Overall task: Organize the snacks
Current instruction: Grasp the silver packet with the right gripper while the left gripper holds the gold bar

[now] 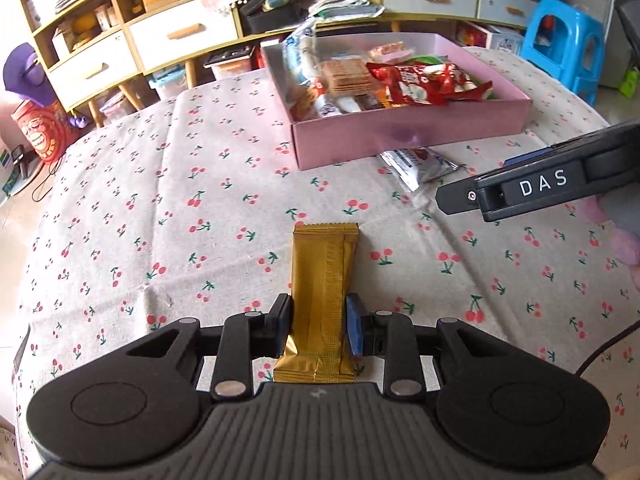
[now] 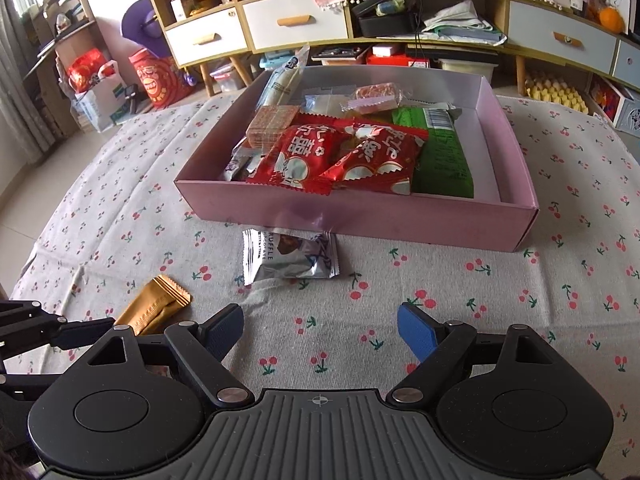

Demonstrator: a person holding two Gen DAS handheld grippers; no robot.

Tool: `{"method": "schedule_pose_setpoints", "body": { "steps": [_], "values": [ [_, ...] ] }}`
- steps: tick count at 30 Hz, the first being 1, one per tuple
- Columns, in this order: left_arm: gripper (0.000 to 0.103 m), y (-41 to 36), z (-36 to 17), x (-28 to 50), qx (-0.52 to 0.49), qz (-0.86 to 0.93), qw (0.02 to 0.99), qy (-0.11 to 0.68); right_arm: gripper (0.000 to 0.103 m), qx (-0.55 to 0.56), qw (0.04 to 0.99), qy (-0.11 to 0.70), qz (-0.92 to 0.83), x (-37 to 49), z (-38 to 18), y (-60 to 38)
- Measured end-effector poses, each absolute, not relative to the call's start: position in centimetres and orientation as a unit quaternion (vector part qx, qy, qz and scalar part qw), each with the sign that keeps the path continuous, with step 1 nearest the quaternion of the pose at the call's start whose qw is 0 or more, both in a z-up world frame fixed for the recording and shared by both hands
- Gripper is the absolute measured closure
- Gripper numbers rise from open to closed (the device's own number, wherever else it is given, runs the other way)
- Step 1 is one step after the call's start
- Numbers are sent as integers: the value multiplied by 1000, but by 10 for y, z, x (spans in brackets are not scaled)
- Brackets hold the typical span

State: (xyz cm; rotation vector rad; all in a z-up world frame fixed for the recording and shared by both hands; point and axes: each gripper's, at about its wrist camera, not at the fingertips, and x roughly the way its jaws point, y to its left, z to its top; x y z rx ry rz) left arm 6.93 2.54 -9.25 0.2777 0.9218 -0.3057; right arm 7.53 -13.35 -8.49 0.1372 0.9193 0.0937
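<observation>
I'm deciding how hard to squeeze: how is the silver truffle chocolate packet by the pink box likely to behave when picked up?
The silver packet looks puffy and crinkled, so it will probably give under the pads rather than stay stiff. Its glossy foil may be slippery. It lies flat on the tablecloth against the pink box, so it should not roll; the right gripper, open, may need to scoop low.

Left gripper (image 1: 318,326) is clamping a wafer pack (image 1: 323,276), which is sticking out ahead of it over the tablecloth (image 1: 160,220). Right gripper (image 2: 320,334) is standing to its right; a foil packet (image 2: 290,258) is lying just ahead, touching the box (image 2: 360,216) of snacks (image 2: 340,152) behind it.
</observation>
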Motion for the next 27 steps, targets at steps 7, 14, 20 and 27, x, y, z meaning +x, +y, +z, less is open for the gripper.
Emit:
{"method": "schedule_pose_setpoints", "body": {
  "steps": [7,14,20,27],
  "values": [
    [76,38,-92,77,103,-118,880,448,17,66,899,432,32,90,-93,-124],
    [72,43,-93,84,84,-111,880,453,16,44,904,424,20,99,-96,-113],
    [67,44,-94,86,79,-104,881,454,25,27,909,414,22,100,-96,-106],
    [56,51,-94,90,57,-93,880,462,48,26,911,410,31,99,-94,-109]
  ]
}}
